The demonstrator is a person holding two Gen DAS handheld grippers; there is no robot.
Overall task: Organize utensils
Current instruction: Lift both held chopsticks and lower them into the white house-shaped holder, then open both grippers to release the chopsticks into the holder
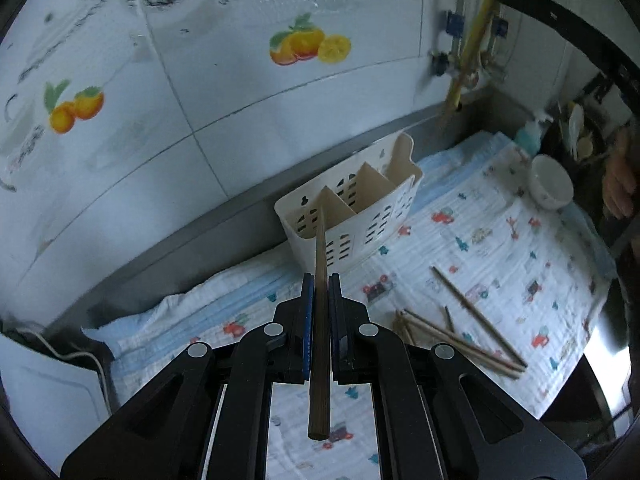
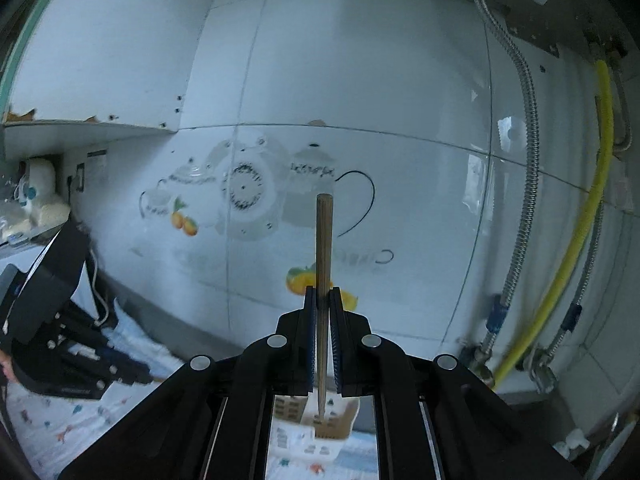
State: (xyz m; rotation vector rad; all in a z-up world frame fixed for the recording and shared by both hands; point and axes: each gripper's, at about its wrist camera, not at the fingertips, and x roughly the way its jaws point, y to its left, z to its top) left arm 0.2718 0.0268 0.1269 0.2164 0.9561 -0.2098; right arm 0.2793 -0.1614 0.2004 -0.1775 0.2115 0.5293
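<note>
A white slotted utensil holder [image 1: 352, 216] with three compartments stands on a patterned cloth against the wall. My left gripper [image 1: 320, 280] is shut on a brown chopstick [image 1: 320, 320] whose tip points toward the holder's left compartment. Several loose chopsticks [image 1: 464, 332] lie on the cloth to the right. My right gripper [image 2: 322, 292] is shut on another chopstick [image 2: 323, 248], held upright above the holder [image 2: 316, 428], its lower tip over a compartment. The left gripper body [image 2: 52, 320] shows at the right wrist view's left.
A white bowl [image 1: 550, 182] sits at the far right of the cloth [image 1: 500, 248], with a person's hand [image 1: 620, 180] beyond it. Tiled wall with fruit decals behind. Yellow hose [image 2: 580, 240] and metal pipes [image 2: 524, 160] run down the wall at right.
</note>
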